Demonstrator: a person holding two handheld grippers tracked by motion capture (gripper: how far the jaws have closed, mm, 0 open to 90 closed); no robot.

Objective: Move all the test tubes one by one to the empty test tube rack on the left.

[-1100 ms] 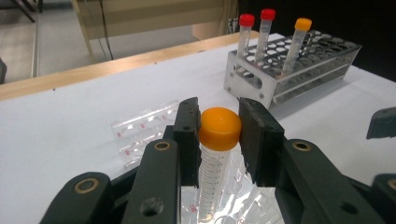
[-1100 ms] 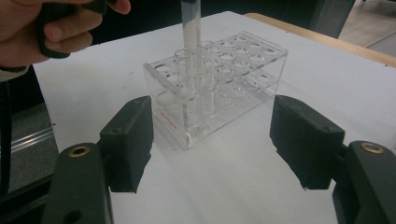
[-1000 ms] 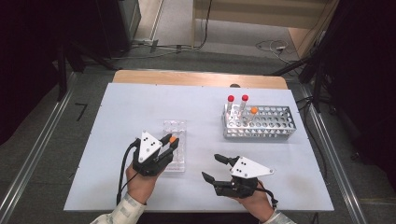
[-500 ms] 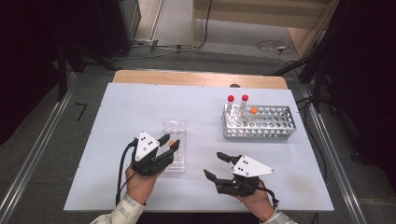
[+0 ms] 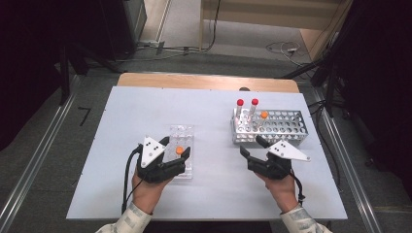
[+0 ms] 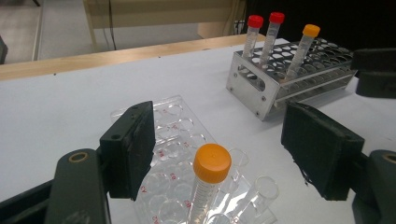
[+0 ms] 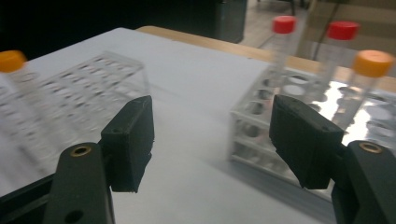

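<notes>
The left gripper has just been opening; its jaws stand wide, apparently clear of the orange-capped tube standing in the clear rack, near left. The right gripper is wide and empty near the metal rack, far right.

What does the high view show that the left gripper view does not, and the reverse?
High view: the left hand, the right hand, the whole table and the floor rails.

Left gripper view: red well labels on the clear rack, and the left gripper, jaws just opened, standing clear of the orange-capped tube.

Both: that rack and tube, and the metal rack with two red-capped tubes and another orange-capped one.
</notes>
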